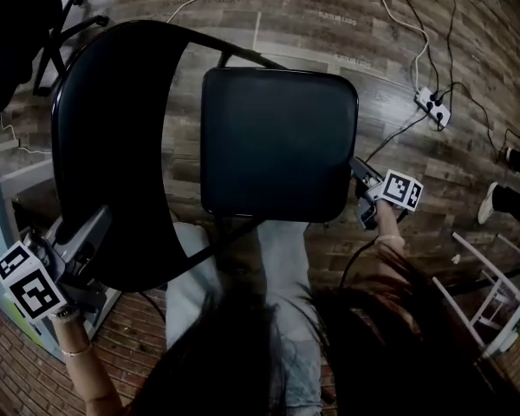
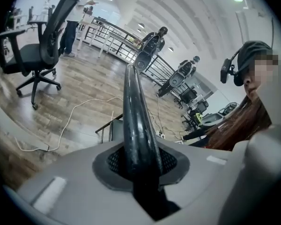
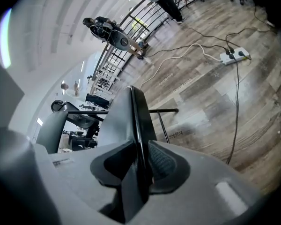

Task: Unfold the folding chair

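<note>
At the chair (image 1: 243, 59), left hand-held gripper (image 2: 140, 162) clamps its glossy curved backrest (image 2: 133, 111); right hand-held gripper (image 3: 141, 165) pinches the flat seat's (image 3: 136, 118) thin edge.

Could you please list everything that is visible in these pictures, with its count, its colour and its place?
folding chair: one, black, middle of the head view; backrest at left, seat at centre
office chair: one, black, on the floor beyond the backrest
power strip: one, white with black plugs, floor at upper right
cable: one, white, lying across the floor
metal frame: one, white, lower right
floor: brown wood planks
person's legs: two, light trousers, below the seat
left gripper: one, grey, jaws closed on the backrest's rim
right gripper: one, grey, jaws closed on the seat's edge
</note>
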Tool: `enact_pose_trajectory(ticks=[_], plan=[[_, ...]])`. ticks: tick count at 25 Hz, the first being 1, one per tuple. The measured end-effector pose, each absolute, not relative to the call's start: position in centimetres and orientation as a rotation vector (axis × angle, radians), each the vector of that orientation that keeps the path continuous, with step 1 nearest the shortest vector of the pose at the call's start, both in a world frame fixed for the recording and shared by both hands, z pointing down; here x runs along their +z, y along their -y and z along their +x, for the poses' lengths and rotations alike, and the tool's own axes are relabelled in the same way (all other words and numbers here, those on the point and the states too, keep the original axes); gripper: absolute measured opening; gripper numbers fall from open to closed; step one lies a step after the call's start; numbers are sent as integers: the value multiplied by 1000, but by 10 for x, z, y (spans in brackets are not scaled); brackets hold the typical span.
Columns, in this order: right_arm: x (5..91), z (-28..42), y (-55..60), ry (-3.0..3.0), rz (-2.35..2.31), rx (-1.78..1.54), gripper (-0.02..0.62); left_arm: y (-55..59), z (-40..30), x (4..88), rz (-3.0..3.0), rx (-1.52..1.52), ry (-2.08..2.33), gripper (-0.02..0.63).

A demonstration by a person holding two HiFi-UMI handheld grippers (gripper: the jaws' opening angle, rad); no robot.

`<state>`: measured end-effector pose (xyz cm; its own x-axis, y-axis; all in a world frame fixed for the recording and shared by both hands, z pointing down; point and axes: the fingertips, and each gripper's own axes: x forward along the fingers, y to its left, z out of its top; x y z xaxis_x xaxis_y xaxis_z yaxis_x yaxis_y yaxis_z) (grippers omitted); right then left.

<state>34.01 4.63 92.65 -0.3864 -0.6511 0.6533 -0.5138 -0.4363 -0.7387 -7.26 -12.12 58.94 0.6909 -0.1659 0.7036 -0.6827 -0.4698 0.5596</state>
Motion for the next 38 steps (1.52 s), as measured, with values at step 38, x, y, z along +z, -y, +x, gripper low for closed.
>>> enact_pose_trajectory(ticks=[38], plan=[[748,246,-90,-1741,-1747,-1824,-6,94,-116,582,1958,856,962,158]])
